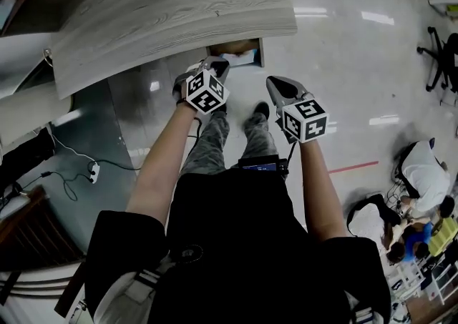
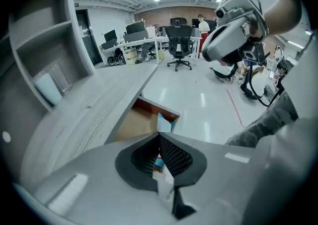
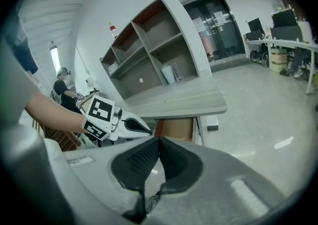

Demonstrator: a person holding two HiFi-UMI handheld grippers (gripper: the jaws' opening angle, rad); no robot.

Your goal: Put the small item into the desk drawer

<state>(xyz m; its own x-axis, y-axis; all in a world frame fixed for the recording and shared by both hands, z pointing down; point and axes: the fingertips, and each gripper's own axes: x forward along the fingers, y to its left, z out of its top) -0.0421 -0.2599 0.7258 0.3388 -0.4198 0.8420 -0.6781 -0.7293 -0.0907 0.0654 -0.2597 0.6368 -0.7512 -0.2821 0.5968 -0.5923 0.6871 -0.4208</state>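
The grey wooden desk (image 1: 172, 8) has its drawer (image 1: 252, 49) pulled open under the front edge. A small blue-and-white item (image 1: 240, 56) lies inside the drawer; in the left gripper view the item (image 2: 164, 123) stands up in the drawer (image 2: 134, 124) just beyond the jaw tips. My left gripper (image 1: 215, 66) hangs above the drawer's front, and its jaws (image 2: 160, 137) are shut with nothing gripped. My right gripper (image 1: 278, 86) hovers to the right of the drawer, over the floor, also shut (image 3: 159, 142) and empty. The right gripper view shows the left gripper (image 3: 135, 125) beside the drawer (image 3: 178, 128).
An open shelf unit (image 3: 149, 55) stands behind the desk. Cables and a plug (image 1: 82, 169) trail on the floor at left. Office chairs (image 2: 179, 45) and desks fill the far room. People sit on the floor (image 1: 422, 172) at right, past a red floor line (image 1: 354, 167).
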